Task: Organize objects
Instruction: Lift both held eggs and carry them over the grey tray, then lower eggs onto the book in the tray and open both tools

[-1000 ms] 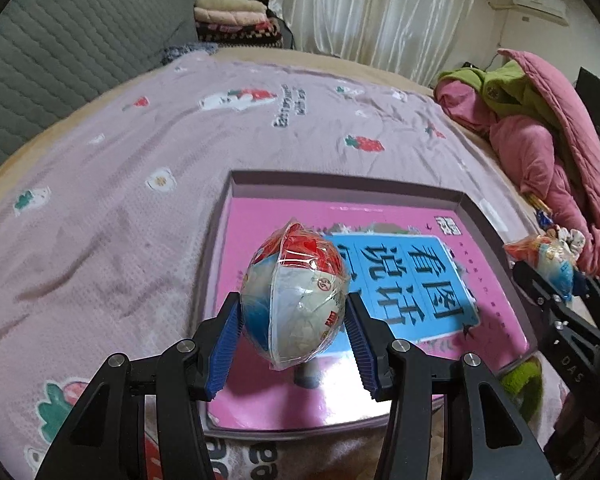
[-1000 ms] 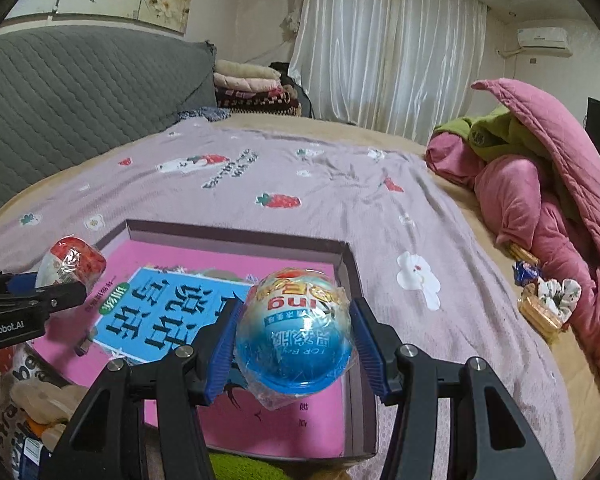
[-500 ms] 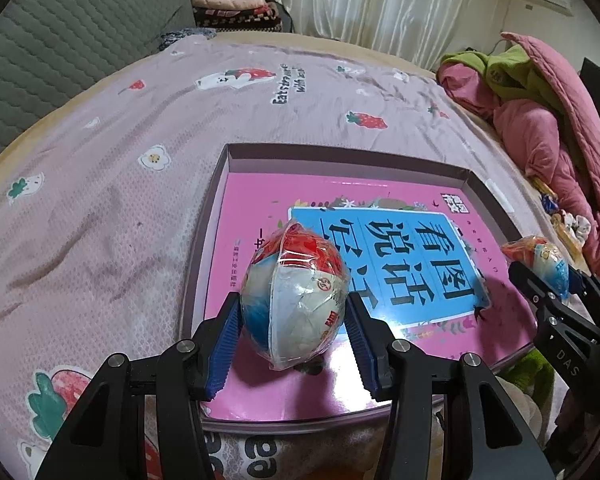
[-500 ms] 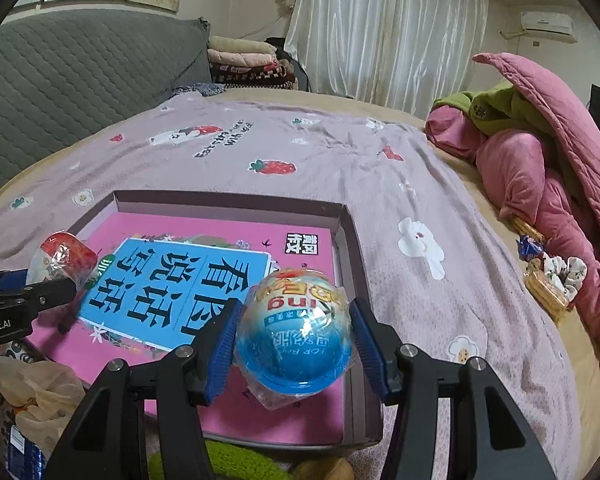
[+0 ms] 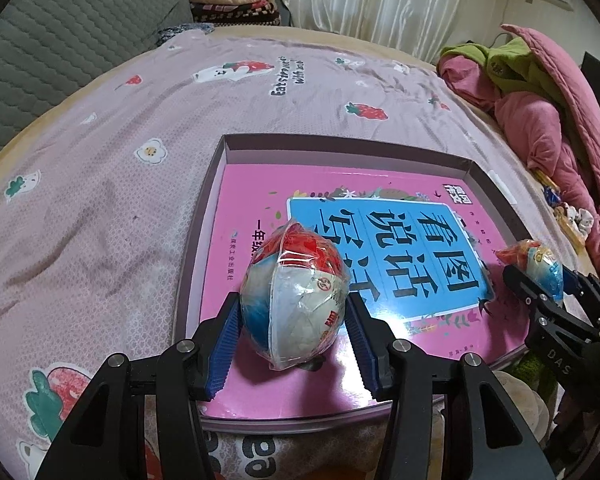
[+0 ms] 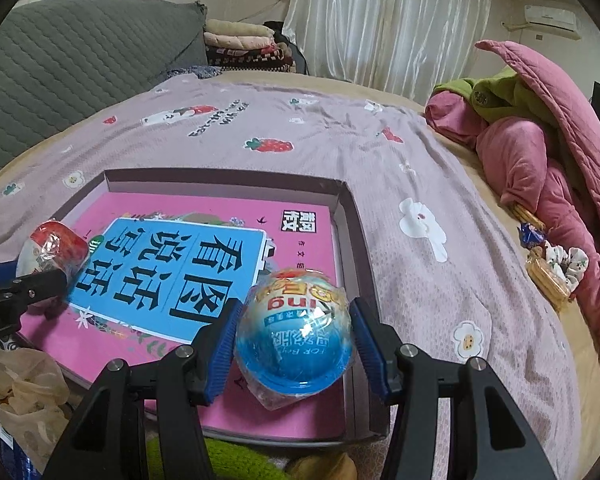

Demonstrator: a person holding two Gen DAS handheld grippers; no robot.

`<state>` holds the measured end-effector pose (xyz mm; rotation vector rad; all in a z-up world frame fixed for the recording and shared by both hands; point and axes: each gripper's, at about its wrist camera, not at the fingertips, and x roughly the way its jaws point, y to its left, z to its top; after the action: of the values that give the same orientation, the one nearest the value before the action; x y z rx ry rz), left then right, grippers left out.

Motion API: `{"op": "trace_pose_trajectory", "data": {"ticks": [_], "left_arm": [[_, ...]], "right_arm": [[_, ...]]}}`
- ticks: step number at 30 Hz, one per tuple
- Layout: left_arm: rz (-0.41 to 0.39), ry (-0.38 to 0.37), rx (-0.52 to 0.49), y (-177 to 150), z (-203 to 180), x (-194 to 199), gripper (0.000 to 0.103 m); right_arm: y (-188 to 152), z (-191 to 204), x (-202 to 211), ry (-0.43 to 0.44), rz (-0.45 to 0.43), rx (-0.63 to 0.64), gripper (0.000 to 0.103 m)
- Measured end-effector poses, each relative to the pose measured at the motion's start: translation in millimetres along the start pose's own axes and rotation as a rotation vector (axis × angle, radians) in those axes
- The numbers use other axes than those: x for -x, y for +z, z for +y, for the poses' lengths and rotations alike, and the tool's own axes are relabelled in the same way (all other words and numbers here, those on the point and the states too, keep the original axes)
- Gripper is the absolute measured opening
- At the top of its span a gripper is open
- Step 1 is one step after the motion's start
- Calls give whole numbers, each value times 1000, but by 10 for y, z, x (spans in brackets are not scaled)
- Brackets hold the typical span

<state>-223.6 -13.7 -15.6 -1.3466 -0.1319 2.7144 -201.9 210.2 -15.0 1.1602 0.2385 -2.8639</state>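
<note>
Blue ribbed pads on your left tool (image 5: 294, 334) press both sides of a red-and-white wrapped egg (image 5: 296, 300), which sits at lower centre of the left wrist view, held over the near left part of the shallow box (image 5: 204, 216). Crinkled clear film covers the egg, with a red cap on top and a blue patch on its left flank. A small shadow shows on the pink surface just under it; whether it touches that surface you cannot tell.

Your right tool (image 6: 294, 354) is clamped on a blue wrapped egg (image 6: 296, 332), seen at lower centre of the right wrist view, with printed lettering upside down on its top. It hangs over the near right corner of the box, close to the right wall. In the left wrist view that same tool appears at the right edge of the frame, and the two tools are well apart.

Inside the box lies a pink book (image 6: 300, 236) with a blue panel of large black characters. The box rests on a lilac bedspread (image 5: 100, 184) printed with strawberries and flowers. At the right of both views a pink quilt (image 6: 540, 168) is heaped up, with a small pile of wrapped snacks (image 6: 548, 264) beside it.
</note>
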Motion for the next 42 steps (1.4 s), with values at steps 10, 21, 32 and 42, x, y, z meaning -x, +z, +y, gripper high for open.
{"op": "trace_pose_trajectory", "data": {"ticks": [10,21,32,42], "left_arm": [[5,0,-3,-5,10,0,53],[8,-10,3,-22,-2,20,54],[-10,-10,10,-12,23,74,60],[-39,-23,26,5,43,160,64]], "right_arm": [[-25,-47,-2,-6,7,-4,55],[-49,-83,33,7,7,-24,55],[-53,-98,104,18,-23,-26,60],[-34,-166,198,1,-57,-39,70]]}}
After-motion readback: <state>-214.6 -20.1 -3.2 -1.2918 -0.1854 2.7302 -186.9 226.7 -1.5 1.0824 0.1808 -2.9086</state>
